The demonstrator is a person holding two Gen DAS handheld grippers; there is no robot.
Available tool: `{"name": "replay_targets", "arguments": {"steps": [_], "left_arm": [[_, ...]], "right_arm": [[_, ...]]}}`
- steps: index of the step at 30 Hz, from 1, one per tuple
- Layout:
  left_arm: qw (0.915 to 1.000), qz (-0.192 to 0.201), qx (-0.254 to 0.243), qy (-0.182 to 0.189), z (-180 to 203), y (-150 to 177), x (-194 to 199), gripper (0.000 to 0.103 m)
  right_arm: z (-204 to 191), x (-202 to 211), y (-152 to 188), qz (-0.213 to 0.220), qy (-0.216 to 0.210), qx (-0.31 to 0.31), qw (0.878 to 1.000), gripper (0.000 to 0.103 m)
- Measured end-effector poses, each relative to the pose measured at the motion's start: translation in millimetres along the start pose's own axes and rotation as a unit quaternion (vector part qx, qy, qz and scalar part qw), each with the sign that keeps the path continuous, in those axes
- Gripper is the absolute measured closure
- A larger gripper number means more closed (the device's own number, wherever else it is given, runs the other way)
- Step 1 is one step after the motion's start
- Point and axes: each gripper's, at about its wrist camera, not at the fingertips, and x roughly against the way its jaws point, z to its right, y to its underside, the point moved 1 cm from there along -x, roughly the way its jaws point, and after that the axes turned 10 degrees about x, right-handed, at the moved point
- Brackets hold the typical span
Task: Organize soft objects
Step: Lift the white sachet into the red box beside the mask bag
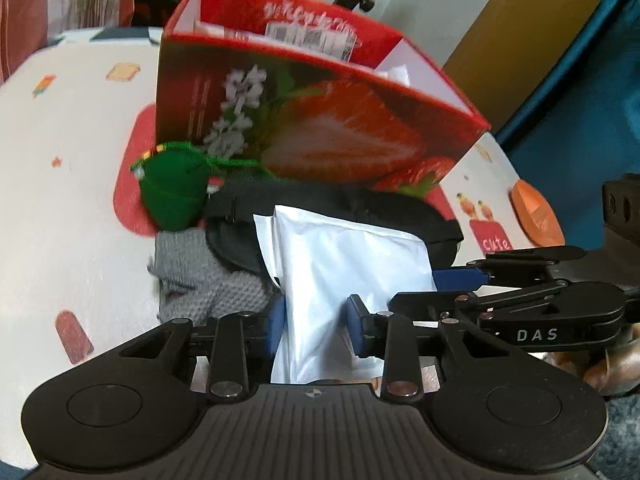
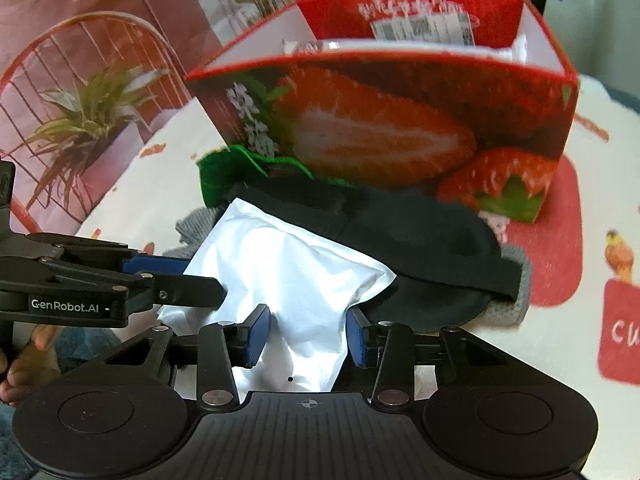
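A white soft pouch (image 1: 344,264) (image 2: 288,264) lies on top of a black sleep mask (image 1: 360,204) (image 2: 432,248) with a strap, in front of a red strawberry box (image 1: 320,120) (image 2: 380,120). My left gripper (image 1: 316,320) has its blue pads pressed on the pouch's near left part. My right gripper (image 2: 306,334) pinches the near right part of the same pouch. Each gripper shows in the other's view: the right gripper (image 1: 436,290) at the pouch's right edge, the left gripper (image 2: 192,276) at its left edge. A green knit piece (image 1: 172,196) (image 2: 218,180) and a grey knit piece (image 1: 208,280) (image 2: 196,228) lie beside the mask.
The open box holds white packets and stands on a white printed tablecloth (image 1: 72,208) (image 2: 592,208). An orange disc (image 1: 536,212) lies at the right. A pink bag with a plant print (image 2: 80,100) stands at the left. A person's fingers (image 2: 20,364) grip the left tool.
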Motion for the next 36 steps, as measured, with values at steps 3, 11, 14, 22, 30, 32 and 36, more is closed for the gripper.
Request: {"name": "replay_targets", "arguments": {"steps": [3, 11, 14, 22, 30, 32, 36], "left_arm": [[0.9998, 0.009, 0.012, 0.010, -2, -2, 6, 0.068], [0.9970, 0.070, -0.007, 0.033, 11, -22, 42, 0.069], [0.9945, 0.095, -0.022, 0.038, 21, -40, 53, 0.069], [0.9872, 0.143, -0.063, 0.031, 50, -92, 53, 0.068], [0.9872, 0.140, -0.075, 0.002, 55, -144, 13, 0.068], [0.9893, 0.129, -0.068, -0.003, 54, -155, -3, 0.068], [0.9932, 0.101, -0.055, -0.017, 45, -166, -29, 0.068]], "right_arm": [[-2, 10, -5, 0.019, 0.001, 0.010, 1.000, 0.066], [-2, 41, -29, 0.072, 0.004, 0.029, 0.997, 0.069], [-3, 55, -45, 0.096, 0.011, 0.045, 0.994, 0.069], [7, 75, -97, 0.152, 0.064, 0.090, 0.982, 0.069], [35, 43, -148, 0.153, 0.111, 0.108, 0.976, 0.069], [42, 29, -156, 0.143, 0.119, 0.108, 0.977, 0.069], [59, 3, -166, 0.123, 0.126, 0.097, 0.980, 0.069]]}}
